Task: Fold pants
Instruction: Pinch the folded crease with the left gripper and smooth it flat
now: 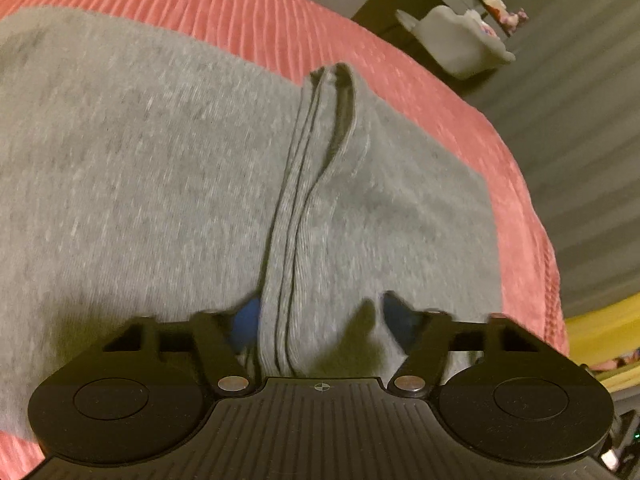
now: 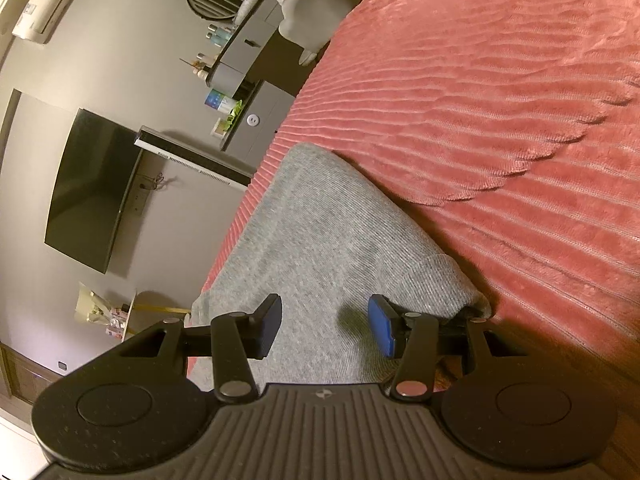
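Note:
Grey knit pants [image 1: 160,168] lie flat on a pink ribbed bedspread [image 1: 280,20]. In the left wrist view a ribbed band of stacked edges [image 1: 296,200] runs from the far edge down into my left gripper [image 1: 320,320], which is open with its blue pads on either side of the band. In the right wrist view a folded grey part of the pants [image 2: 320,240] lies near the bed's left edge. My right gripper [image 2: 326,328] is open just above it, its pads apart and holding nothing.
The pink bedspread [image 2: 500,120] stretches far to the right in the right wrist view. A wall TV [image 2: 92,188], a grey dresser [image 2: 256,60] with bottles and a white stuffed toy [image 1: 456,44] stand beyond the bed. Striped floor [image 1: 580,140] lies past the bed's edge.

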The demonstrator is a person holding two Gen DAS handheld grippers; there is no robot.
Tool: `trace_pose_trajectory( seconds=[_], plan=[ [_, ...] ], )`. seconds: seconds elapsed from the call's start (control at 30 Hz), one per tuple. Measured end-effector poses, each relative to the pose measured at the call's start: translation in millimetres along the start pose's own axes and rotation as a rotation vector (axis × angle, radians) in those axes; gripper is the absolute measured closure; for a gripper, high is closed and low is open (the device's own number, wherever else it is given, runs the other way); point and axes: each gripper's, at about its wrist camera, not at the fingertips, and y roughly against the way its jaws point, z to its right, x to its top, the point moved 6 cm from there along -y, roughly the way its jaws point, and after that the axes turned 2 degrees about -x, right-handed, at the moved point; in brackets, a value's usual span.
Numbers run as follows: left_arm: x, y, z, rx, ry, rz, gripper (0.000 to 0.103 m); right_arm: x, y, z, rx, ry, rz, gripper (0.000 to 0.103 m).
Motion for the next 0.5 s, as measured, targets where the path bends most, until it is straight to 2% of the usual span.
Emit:
trace_pose_trajectory(
  seconds=[0.03,0.07,0.13,0.3,0.37,0.5],
  plan=[
    [2,-1,1,0.030,-0.018,0.002,0.071,0,0,0,0.002,0.000,0.000,0.054],
    [2,-1,0,0.040,-0.024,0.003,0.076,0,1,0,0.006,-0.001,0.001,0.052],
    [4,3,-4,0.006,0.013,0.001,0.083,0,1,0,0.020,-0.003,0.002,0.048],
    [7,16,-4,-0.067,0.066,0.032,0.087,-1,4,-4,0.033,0.011,0.007,0.041],
    [10,24,-1,-0.085,0.062,0.058,0.088,-1,6,-5,0.046,0.012,0.012,0.035],
    [13,45,5,-0.105,0.043,0.119,0.088,-3,10,-8,0.074,0.015,0.017,0.032]
  ],
)
